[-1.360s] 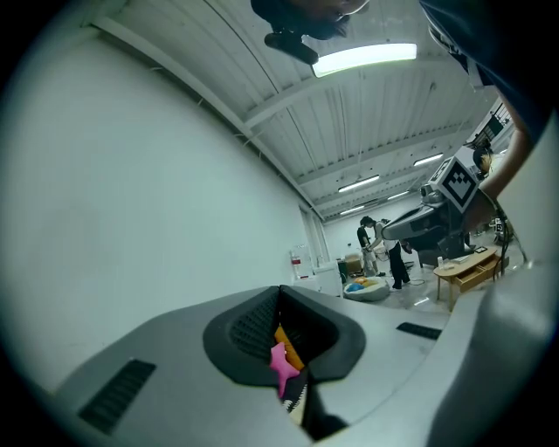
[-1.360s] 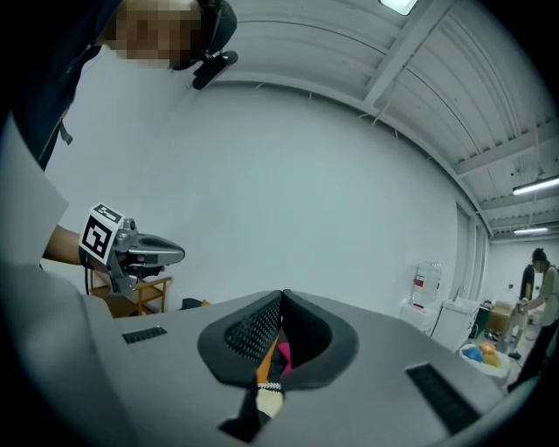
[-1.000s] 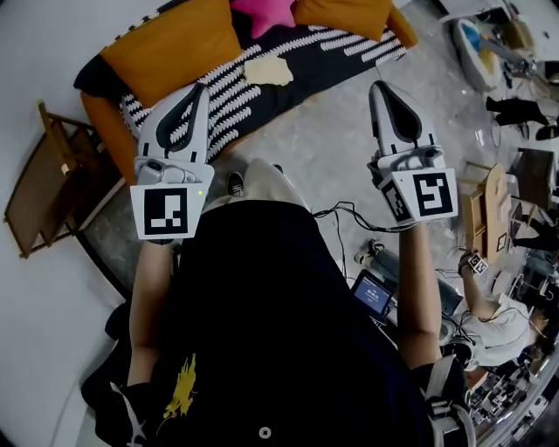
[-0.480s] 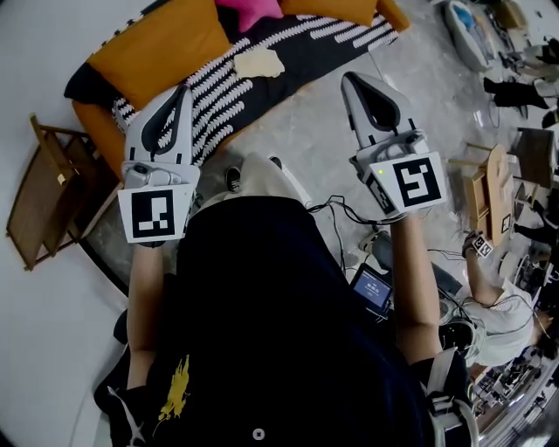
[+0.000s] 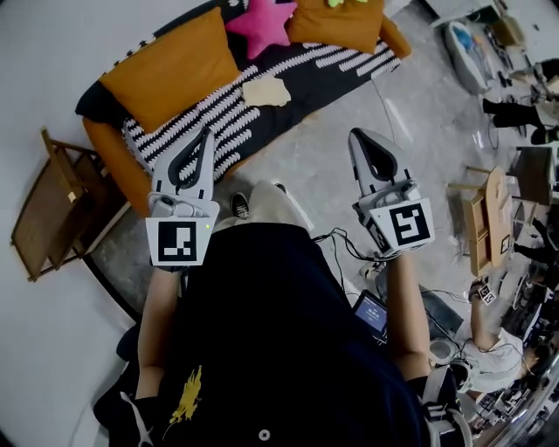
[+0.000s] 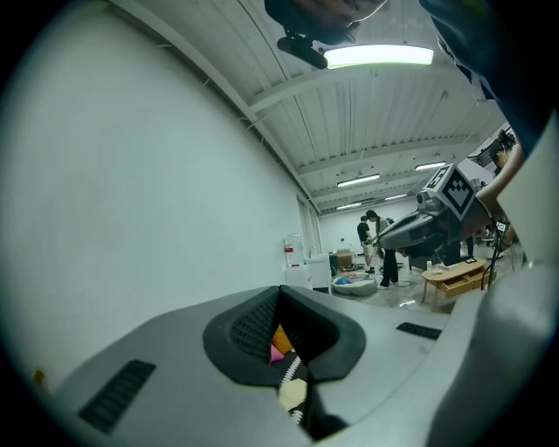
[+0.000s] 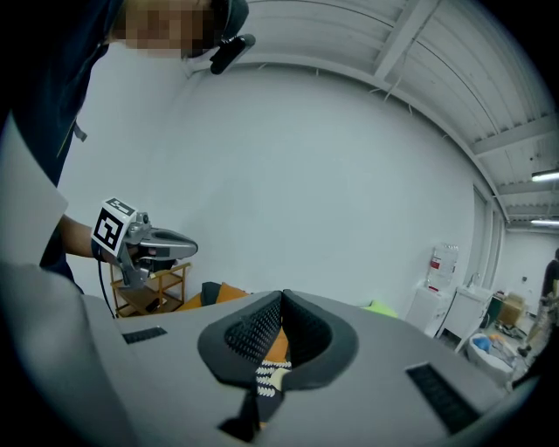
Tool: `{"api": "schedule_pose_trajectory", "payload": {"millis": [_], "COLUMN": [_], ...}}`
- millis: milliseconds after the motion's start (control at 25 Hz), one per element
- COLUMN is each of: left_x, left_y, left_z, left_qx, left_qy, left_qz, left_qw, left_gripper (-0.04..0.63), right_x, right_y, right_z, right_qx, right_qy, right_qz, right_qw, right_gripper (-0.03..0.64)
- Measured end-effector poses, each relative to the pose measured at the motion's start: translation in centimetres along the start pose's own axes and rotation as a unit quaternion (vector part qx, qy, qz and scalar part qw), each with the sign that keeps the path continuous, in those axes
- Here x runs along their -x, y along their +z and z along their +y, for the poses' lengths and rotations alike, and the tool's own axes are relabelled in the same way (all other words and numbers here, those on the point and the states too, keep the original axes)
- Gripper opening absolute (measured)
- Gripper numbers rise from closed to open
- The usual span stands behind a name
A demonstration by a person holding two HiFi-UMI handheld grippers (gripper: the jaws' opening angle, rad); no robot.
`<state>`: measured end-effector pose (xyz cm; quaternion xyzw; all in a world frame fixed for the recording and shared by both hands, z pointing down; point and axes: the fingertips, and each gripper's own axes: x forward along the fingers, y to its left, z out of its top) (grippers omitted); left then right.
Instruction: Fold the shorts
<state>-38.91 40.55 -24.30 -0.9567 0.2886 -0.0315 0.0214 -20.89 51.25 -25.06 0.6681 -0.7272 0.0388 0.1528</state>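
A small beige garment, apparently the shorts [image 5: 266,91], lies flat on the black-and-white striped sofa cover [image 5: 218,96], well ahead of both grippers. My left gripper [image 5: 207,132] is held in the air over the sofa's front edge, its jaws shut with nothing between them. My right gripper [image 5: 356,136] hangs over the grey floor to the right of the sofa, also shut and empty. In the left gripper view the closed jaws [image 6: 281,293] hide most of the sofa; a beige patch [image 6: 293,394] shows below them. The right gripper view shows its jaws [image 7: 282,298] closed too.
Orange cushions [image 5: 170,65] and a pink star cushion [image 5: 262,22] sit at the sofa's back. A wooden rack [image 5: 52,201] stands at the left. Cables and a small screen [image 5: 371,314] lie by the person's feet. A low wooden table [image 5: 489,218] and seated people are on the right.
The right gripper has sunk a little and drawn nearer the body. The left gripper has kept its place. Both stay shut. The head view has shifted, so more of the sofa's back shows.
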Motion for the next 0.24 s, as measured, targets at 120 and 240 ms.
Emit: {"api": "schedule_pose_trajectory", "payload": {"millis": [120, 240], "left_x": [-0.3, -0.4], "left_y": [0.2, 0.2], "left_z": [0.4, 0.5], "left_qx": [0.002, 0.004], "left_qy": [0.001, 0.002], "left_qz": [-0.004, -0.016], "left_qw": [1.0000, 0.9999], "left_gripper": [0.012, 0.012], "right_x": [-0.1, 0.3], "right_y": [0.0, -0.9], "right_z": [0.0, 0.1], "right_qx": [-0.001, -0.002], "right_qy": [-0.001, 0.001], "right_qz": [0.005, 0.021], "right_qw": [1.000, 1.000], "right_gripper": [0.015, 0.015]}}
